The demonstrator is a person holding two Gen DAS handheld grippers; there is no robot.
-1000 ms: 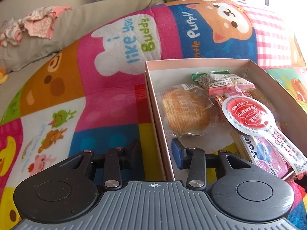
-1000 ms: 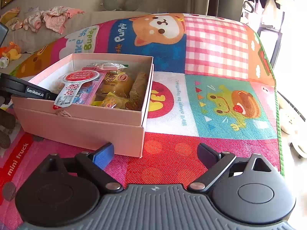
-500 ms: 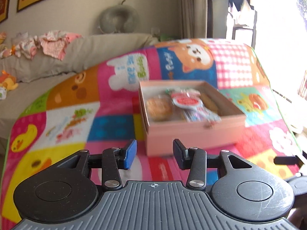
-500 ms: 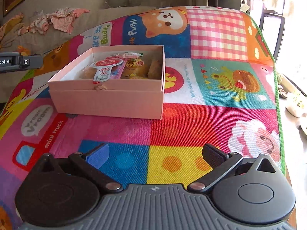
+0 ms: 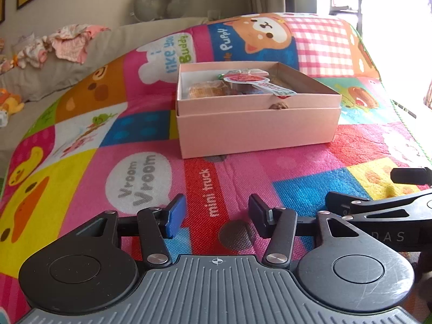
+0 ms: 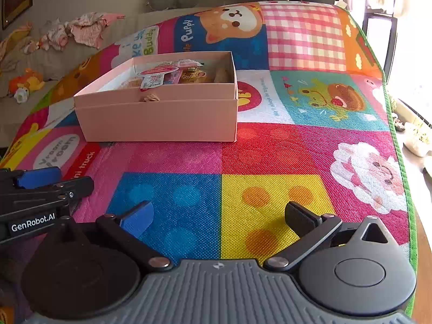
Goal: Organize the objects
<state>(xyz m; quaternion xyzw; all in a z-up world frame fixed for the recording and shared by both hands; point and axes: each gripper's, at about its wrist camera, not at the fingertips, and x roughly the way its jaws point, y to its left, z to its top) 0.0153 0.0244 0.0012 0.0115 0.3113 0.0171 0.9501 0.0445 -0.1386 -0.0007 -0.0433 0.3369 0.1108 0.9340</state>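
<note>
A pink cardboard box (image 5: pixel 256 129) stands on the colourful play mat, open at the top, with several wrapped snacks (image 5: pixel 240 83) inside. It also shows in the right wrist view (image 6: pixel 159 116), snacks (image 6: pixel 167 75) inside. My left gripper (image 5: pixel 216 216) is open and empty, low over the mat, well in front of the box. My right gripper (image 6: pixel 218 218) is open wide and empty, also in front of the box, to the left gripper's right. Each gripper shows at the edge of the other's view.
The play mat (image 6: pixel 270 162) covers a raised surface; its green edge (image 6: pixel 402 156) drops off at the right. A grey sofa with crumpled clothes (image 5: pixel 67 40) and a plush toy (image 6: pixel 24 83) lies to the left. A neck pillow (image 5: pixel 162 2) sits behind.
Both grippers have pulled back from the box toward me and lowered over the mat. The left one was at the box's left wall a second ago. The box has not moved.
</note>
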